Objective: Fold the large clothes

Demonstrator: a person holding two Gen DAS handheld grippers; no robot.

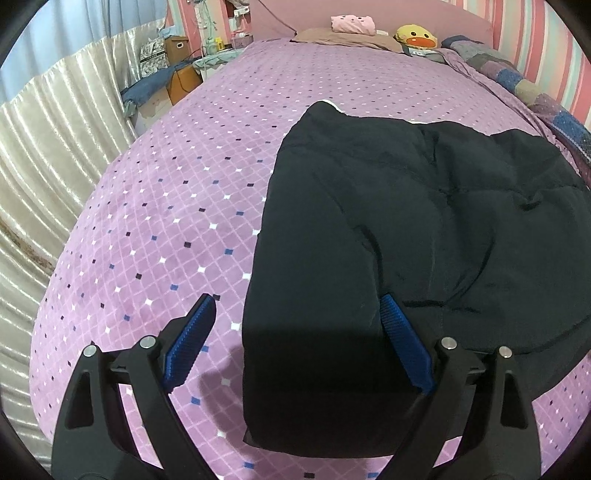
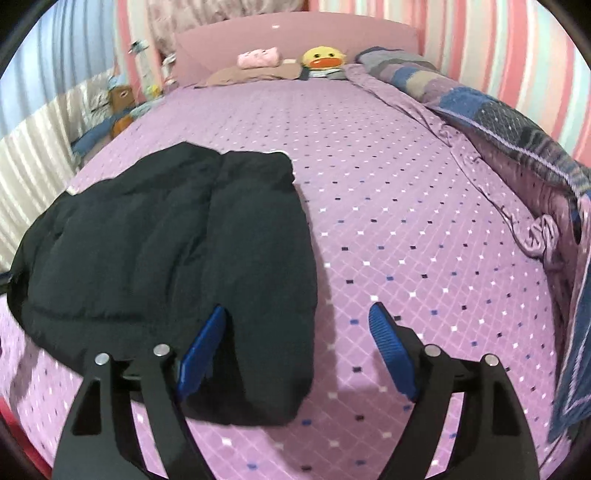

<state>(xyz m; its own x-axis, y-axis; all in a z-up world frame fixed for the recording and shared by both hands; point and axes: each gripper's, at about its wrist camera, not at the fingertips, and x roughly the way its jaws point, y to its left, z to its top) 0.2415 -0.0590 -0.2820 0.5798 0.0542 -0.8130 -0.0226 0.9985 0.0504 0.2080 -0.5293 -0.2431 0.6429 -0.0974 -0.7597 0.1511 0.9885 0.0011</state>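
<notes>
One black padded jacket point(image 1: 388, 221) is lying on the purple bedspread point(image 1: 166, 221), its sides folded inward so that it is forming a long, puffy rectangle with quilted seams and soft creases showing. A sliver of white is peeking from under its far edge.

In the left wrist view, the left gripper point(image 1: 299, 310) is hovering over the near left corner of the jacket with its jaws standing wide and holding nothing; the jacket's straight left edge is running forward between the jaws, and the fold's near end is lying just below them. Left of the jaws, bare bedspread is stretching to the curtain point(image 1: 44, 155).

In the right wrist view, the right gripper point(image 2: 297, 317) is likewise spread wide and gripping nothing. The jacket's rounded right edge is passing between its jaws, with the left blue pad point(image 2: 207, 343) over the cloth and the right pad over bare bedspread. Right of the jaws, open bedspread is reaching a bunched quilt point(image 2: 498, 122).

Far ahead of both jaws, one pink plush point(image 2: 258, 57) and one yellow duck plush point(image 2: 323, 59) are sitting by the headboard point(image 2: 295, 33).
</notes>
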